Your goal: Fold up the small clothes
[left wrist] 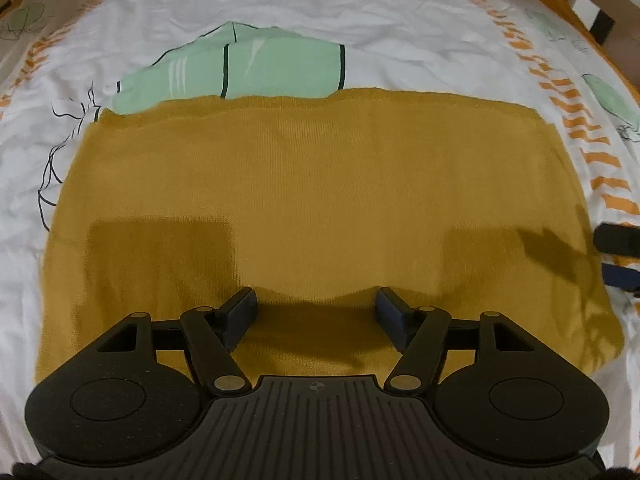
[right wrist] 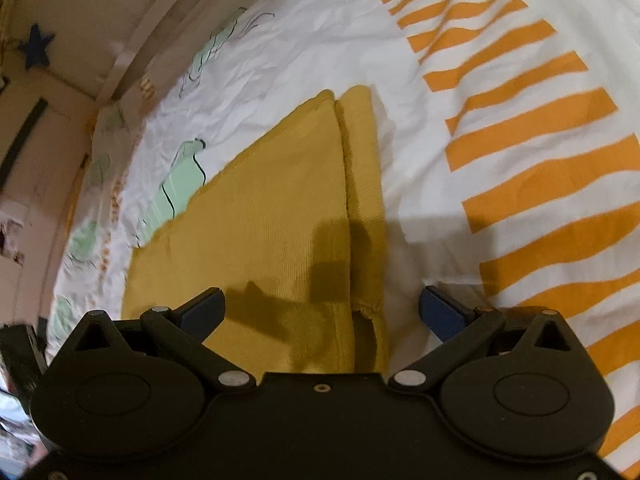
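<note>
A mustard-yellow knitted garment lies spread flat on a bed covered by a white crumpled sheet printed with pale green shapes and orange stripes. In the left wrist view the garment fills most of the middle, its far edge running straight across and partly covering a mint-green printed patch on the sheet. The left hand-held gripper hangs over the near part of the garment with its two dark blue pads spread apart and only flat fabric below the gap; nothing is pinched between them. At the right edge of that view, the tips of the other gripper's fingers show just beside the garment's side. In the right wrist view the right hand-held gripper is likewise open, its jaws standing wide over the garment's right border, where a narrow folded strip of the same yellow knit lies alongside the main panel. The orange-striped band of the sheet runs to the right of it.
</note>
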### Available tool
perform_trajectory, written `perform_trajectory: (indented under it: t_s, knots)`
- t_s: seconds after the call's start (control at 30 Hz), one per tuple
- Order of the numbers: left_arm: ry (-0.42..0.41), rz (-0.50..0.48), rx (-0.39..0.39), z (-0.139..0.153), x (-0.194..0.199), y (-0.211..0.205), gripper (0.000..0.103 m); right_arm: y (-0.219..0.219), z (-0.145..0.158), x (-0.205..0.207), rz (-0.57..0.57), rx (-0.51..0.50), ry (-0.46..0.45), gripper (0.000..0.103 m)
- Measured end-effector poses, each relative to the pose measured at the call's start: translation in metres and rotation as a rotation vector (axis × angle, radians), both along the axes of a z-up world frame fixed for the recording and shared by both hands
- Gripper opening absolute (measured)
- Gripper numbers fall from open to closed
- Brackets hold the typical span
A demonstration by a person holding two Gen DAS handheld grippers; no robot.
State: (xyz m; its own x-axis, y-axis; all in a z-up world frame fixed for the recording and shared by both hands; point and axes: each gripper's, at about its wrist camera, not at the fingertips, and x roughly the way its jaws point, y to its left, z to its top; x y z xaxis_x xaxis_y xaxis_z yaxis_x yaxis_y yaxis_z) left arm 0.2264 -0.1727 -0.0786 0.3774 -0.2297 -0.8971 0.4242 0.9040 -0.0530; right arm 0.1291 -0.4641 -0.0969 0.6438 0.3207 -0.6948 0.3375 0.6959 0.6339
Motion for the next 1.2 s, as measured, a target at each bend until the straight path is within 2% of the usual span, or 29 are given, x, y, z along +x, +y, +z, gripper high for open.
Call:
perform_trajectory:
  t_s: [0.2,0.33,0.53,0.63,0.77,0.9,1.07,1.2]
  knots:
    - [0.015,0.017,-0.006,0.0,0.003,-0.001,0.067,-0.007,-0.003,-0.001,-0.011,0.036,-0.041,0.103]
    - [0.014,0.013,0.0,-0.002,0.001,-0.001,0.068,-0.016,-0.012,0.0,-0.047,0.108,-0.117,0.103]
    - [0.03,0.017,-0.007,0.003,0.004,0.0,0.067,-0.02,-0.017,0.014,-0.044,0.179,-0.15,0.103]
    - [0.028,0.034,-0.032,0.014,0.015,0.001,0.066,-0.019,-0.017,0.017,-0.031,0.174,-0.151,0.103]
    - [-0.004,0.103,-0.053,0.024,0.044,-0.001,0.066,-0.018,-0.016,0.018,-0.009,0.161,-0.151,0.103]
    - [0.042,0.127,-0.091,0.015,0.066,-0.01,0.066,-0.02,-0.017,0.017,-0.006,0.177,-0.156,0.103]
    - [-0.018,0.071,-0.018,0.002,0.067,-0.033,0.069,-0.024,-0.019,0.017,0.009,0.188,-0.163,0.103]
    - [-0.019,0.089,-0.026,0.001,0.069,-0.032,0.071,-0.025,-0.019,0.018,0.019,0.19,-0.164,0.103]
